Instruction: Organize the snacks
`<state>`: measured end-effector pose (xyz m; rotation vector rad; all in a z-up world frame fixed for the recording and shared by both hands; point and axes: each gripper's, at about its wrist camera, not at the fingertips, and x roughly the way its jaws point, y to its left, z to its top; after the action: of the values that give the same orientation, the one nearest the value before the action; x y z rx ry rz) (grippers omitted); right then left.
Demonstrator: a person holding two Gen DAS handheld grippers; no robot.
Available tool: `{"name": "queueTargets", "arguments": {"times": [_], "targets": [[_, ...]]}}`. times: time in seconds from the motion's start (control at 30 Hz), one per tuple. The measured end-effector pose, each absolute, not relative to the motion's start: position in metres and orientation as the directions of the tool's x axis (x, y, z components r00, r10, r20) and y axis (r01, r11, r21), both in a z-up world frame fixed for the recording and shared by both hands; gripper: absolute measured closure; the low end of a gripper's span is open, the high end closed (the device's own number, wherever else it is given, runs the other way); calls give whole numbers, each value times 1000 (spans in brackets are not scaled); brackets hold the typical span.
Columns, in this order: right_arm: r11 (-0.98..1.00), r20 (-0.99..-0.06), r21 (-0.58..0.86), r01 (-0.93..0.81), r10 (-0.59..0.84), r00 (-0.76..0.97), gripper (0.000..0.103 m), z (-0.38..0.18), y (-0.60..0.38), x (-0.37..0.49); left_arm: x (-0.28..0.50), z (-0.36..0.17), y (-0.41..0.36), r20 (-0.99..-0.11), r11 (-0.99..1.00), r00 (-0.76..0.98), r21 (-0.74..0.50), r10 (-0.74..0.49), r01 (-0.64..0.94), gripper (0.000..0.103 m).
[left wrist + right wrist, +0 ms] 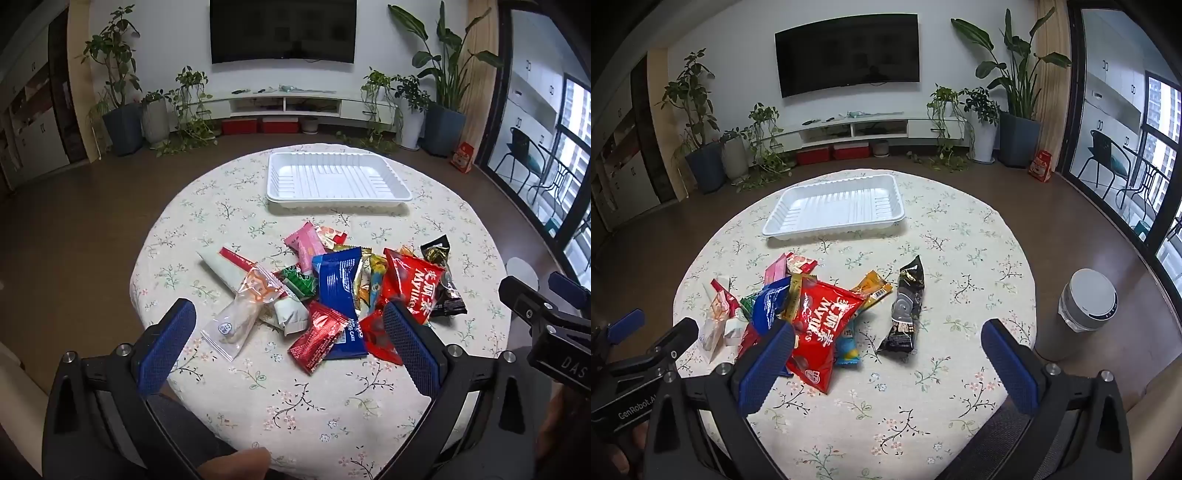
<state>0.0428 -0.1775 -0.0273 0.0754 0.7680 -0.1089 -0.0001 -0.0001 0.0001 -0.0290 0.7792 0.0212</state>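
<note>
Starting | white tray (338, 177) empty, nothing sorted | snack pile (332, 291) loose on desk (295, 406) | left claw (291, 332), right claw (890, 350) spread, holding nothing

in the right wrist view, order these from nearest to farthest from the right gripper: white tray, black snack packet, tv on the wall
From the right gripper, jaws open:
1. black snack packet, lying on the tablecloth just ahead, between the fingers.
2. white tray, empty, toward the table's far edge, ahead and left.
3. tv, on the far wall.
</note>
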Motion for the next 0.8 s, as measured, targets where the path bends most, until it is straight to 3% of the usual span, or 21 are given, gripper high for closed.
{"name": "queueTargets", "arguments": {"times": [0.23, 0.3, 0.8], "targets": [[992, -692, 30, 122, -67, 719, 0, -26, -178, 42, 0, 4, 19, -695, 997, 718, -70, -22, -38, 0], [992, -692, 29, 121, -68, 719, 0, -25, -178, 41, 0, 6, 4, -690, 999, 724, -18, 20, -45, 0], [992, -692, 32, 122, -66, 718, 0, -24, -178, 38, -4, 3, 4, -679, 998, 734, -22, 25, -53, 0]]}}
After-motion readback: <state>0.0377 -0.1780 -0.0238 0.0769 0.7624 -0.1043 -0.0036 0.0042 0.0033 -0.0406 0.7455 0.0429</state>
